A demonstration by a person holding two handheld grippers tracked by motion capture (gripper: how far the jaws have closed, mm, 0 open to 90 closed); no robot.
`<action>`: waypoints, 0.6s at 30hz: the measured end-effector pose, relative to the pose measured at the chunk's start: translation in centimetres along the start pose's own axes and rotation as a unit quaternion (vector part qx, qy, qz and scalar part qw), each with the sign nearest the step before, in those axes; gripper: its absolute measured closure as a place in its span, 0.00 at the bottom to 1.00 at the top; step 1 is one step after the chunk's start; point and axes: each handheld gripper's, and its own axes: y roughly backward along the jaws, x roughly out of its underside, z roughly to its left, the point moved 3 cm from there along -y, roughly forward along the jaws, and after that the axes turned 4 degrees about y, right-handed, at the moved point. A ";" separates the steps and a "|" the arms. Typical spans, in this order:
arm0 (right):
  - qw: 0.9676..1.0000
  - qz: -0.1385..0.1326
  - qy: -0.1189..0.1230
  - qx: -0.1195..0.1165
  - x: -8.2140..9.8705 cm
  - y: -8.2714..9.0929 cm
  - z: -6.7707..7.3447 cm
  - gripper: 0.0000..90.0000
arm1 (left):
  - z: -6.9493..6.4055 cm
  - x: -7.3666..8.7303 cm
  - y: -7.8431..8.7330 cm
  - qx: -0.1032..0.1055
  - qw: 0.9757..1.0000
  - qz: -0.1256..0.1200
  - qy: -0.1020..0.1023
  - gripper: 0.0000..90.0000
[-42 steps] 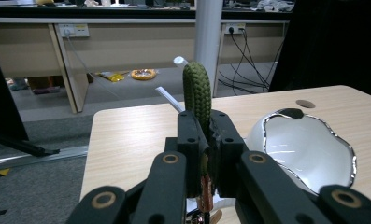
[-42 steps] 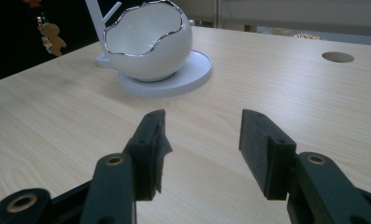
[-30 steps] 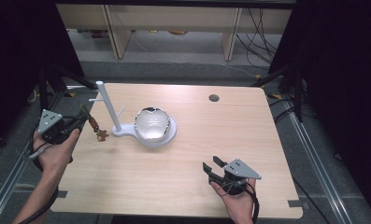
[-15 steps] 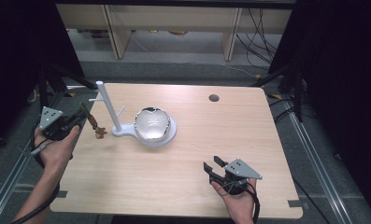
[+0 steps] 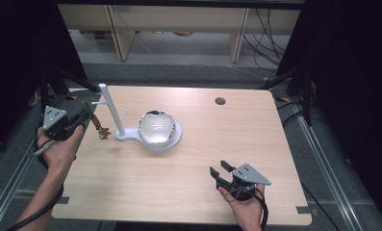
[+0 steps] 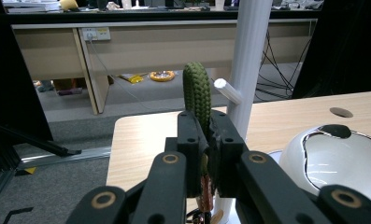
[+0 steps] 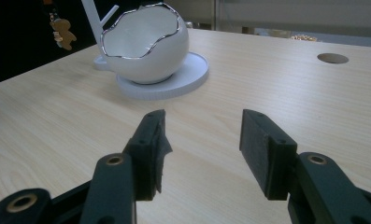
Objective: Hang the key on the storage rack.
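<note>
Left gripper [image 5: 85, 115]: left edge of the high view, just left of the white peg stand [image 5: 110, 113]; jaws clamped on a green braided cord [image 6: 196, 91].
Cord: loop rises above the pads, close to a stand peg in the left gripper view; a small brown figure charm [image 5: 103, 132] hangs below it, beside the stand base.
Right gripper [image 5: 219, 172]: lower right of the high view, over the bare table [image 5: 188, 192]; jaws apart, nothing between them.
Egg-shaped bowl [image 5: 156, 127]: centre, on the stand's round base.
</note>
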 end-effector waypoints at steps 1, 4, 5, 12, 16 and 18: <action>1.000 -0.001 0.005 0.003 0.0 0.0 -0.1 0.57 | 0.0 0.1 -0.2 -0.002 1.000 0.003 -0.001 0.93; 1.000 -0.002 0.011 0.005 0.0 0.0 -0.2 0.57 | 0.0 0.1 -0.3 -0.003 1.000 0.003 -0.002 0.93; 1.000 -0.004 0.009 0.004 0.0 0.0 -0.2 0.57 | -0.1 0.1 -0.3 -0.003 1.000 0.003 -0.003 0.93; 1.000 -0.001 0.007 0.004 -0.1 0.1 -0.1 0.57 | -0.4 -0.2 -0.4 -0.001 1.000 0.003 -0.009 0.93; 1.000 -0.008 -0.001 0.000 -0.1 0.0 -0.1 0.57 | -0.6 -0.3 -0.5 0.000 1.000 0.005 -0.010 0.93; 1.000 0.000 0.002 0.002 0.0 0.1 -0.1 0.57 | -0.7 -0.3 -0.6 0.000 1.000 0.005 -0.012 0.93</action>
